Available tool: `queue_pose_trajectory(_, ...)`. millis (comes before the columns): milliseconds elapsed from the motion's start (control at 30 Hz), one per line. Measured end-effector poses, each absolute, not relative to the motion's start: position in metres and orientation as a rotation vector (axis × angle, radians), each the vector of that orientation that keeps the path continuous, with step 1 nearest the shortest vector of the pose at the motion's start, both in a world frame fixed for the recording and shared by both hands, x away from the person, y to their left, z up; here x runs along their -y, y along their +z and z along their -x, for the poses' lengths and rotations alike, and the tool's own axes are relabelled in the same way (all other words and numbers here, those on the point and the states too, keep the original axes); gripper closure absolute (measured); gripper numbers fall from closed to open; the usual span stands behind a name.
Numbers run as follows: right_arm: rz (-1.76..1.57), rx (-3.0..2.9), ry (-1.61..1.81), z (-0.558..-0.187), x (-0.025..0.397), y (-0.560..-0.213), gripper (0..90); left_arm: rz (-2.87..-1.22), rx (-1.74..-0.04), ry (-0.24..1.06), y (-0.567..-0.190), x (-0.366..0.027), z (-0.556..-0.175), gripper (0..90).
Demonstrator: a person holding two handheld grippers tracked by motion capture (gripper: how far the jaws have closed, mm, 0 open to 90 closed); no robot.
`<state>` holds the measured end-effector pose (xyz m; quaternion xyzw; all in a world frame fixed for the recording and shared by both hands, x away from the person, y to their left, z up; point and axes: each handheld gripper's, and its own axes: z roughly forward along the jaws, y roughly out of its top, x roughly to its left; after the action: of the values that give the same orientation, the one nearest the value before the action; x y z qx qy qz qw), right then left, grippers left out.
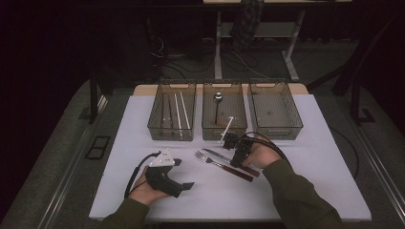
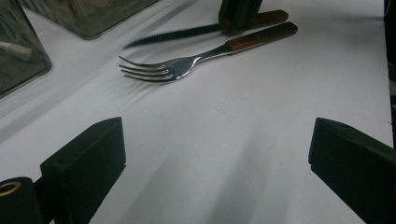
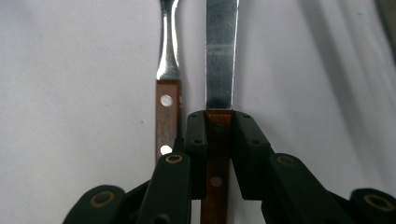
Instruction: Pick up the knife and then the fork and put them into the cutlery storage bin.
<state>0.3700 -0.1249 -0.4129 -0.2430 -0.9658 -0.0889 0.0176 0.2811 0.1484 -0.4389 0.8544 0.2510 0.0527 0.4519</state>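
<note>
The right gripper (image 3: pixel 218 135) pinches the knife (image 3: pixel 221 60) by its wooden handle, one jaw on each side, just below where the blade starts. In the right gripper view the knife runs straight toward 12 o'clock from the jaws, so its long axis lines up with the gripper's own. The fork (image 3: pixel 168 70) lies parallel, just beside the knife at 9 o'clock; its handle seems to touch the outer face of the near jaw, though the picture is too close to be sure.

In the high view both pieces lie on the white table (image 1: pixel 305 191) in front of the three bins, blade and tines pointing toward about 10 o'clock and handles toward 4 o'clock. The middle bin (image 1: pixel 224 112), holding a spoon (image 1: pixel 218 102), stands near the right gripper (image 1: pixel 232 143) at 12 o'clock; the empty right bin (image 1: pixel 274 109) lies at about 1 o'clock, the left bin (image 1: pixel 172 112) with its white sticks at about 11 o'clock.

The left gripper (image 1: pixel 184 174) rests on the table with its jaws spread wide and nothing between them. From it the fork lies toward 12 o'clock, tines nearest, in the left gripper view. The right hand (image 1: pixel 260 155) is clearly the nearer one, so lifting the knife clear of the fork is likely its job.
</note>
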Motion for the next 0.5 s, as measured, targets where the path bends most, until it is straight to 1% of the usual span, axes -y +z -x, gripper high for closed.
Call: queue_pose_trajectory(500,0.906,2.91,-0.761,-0.358,0.189,-0.402,77.0,-2.092,-0.61,0.11,-0.44,-0.155,-0.28,0.0)
